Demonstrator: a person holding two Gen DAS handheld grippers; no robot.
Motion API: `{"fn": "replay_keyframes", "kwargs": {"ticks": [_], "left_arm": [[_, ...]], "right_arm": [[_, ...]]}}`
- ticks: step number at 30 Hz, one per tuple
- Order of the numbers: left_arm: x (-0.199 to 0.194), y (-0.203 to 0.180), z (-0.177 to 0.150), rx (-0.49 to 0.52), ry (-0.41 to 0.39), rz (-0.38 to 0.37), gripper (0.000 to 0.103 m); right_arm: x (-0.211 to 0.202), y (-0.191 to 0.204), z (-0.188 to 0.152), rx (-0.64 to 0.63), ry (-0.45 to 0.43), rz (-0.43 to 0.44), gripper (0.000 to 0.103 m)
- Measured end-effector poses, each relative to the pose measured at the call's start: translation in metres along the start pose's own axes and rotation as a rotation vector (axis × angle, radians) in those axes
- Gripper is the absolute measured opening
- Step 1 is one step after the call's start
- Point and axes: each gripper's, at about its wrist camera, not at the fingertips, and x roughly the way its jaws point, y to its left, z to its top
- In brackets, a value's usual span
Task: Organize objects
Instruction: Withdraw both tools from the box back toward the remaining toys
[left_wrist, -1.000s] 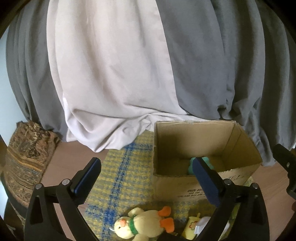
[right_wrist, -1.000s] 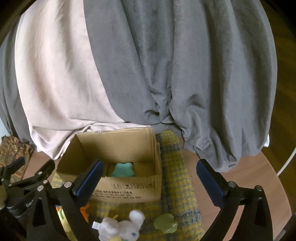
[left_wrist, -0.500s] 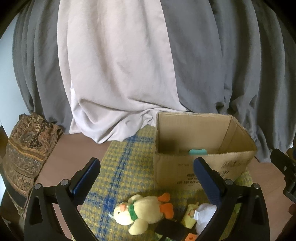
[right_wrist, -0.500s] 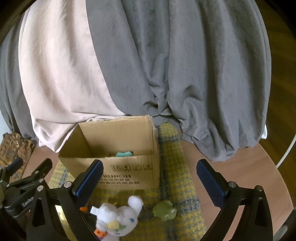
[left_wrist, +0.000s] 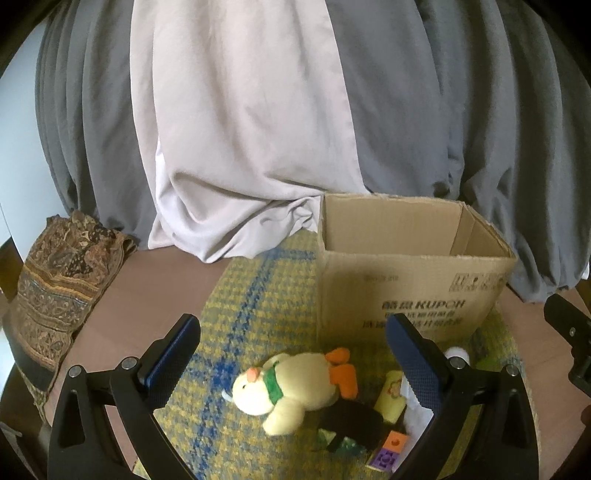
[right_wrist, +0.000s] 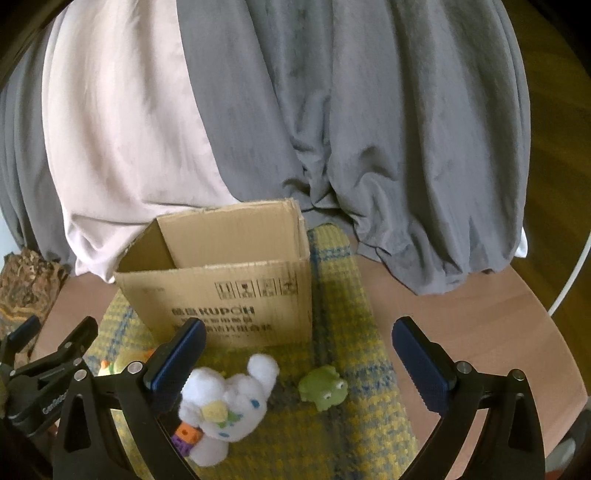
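Observation:
An open cardboard box (left_wrist: 413, 284) (right_wrist: 236, 295) stands on a yellow and blue woven mat (left_wrist: 255, 317) (right_wrist: 343, 332). In front of it lie a cream plush duck (left_wrist: 291, 384) with orange feet, a white plush toy (right_wrist: 225, 402), a small green frog toy (right_wrist: 323, 387), a black object (left_wrist: 351, 421) and small coloured blocks (left_wrist: 389, 448). My left gripper (left_wrist: 291, 350) is open, its fingers straddling the duck from above. My right gripper (right_wrist: 297, 354) is open too, hovering over the white plush and the frog. The box's inside is hidden from both views.
Grey and pale pink cloth (left_wrist: 240, 129) (right_wrist: 369, 129) hangs behind the box. A patterned brown folded fabric (left_wrist: 62, 277) lies at the left on the wooden floor (right_wrist: 480, 314). The other gripper's black frame (right_wrist: 44, 373) shows at the left of the right wrist view.
Both grippers have drawn back and dropped lower, so the box looks farther and its inside with the teal toy is out of sight. More toys came into view. Both stayed open.

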Motion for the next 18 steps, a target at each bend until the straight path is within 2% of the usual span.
{"fn": "replay_keyframes", "kwargs": {"ticks": [8,13,18], "left_arm": [[0.002,-0.005,-0.021,-0.013,0.016,0.002,0.103],[0.003,0.001,-0.039,-0.09,0.018,0.02,0.103],[0.013,-0.005,-0.056,-0.08,0.058,0.02,0.103]], "right_arm": [[0.008,-0.011,-0.017,0.008,0.028,-0.028,0.101],[0.021,-0.017,-0.03,0.002,0.068,-0.037,0.101],[0.031,-0.018,-0.04,-0.012,0.093,-0.041,0.101]]}}
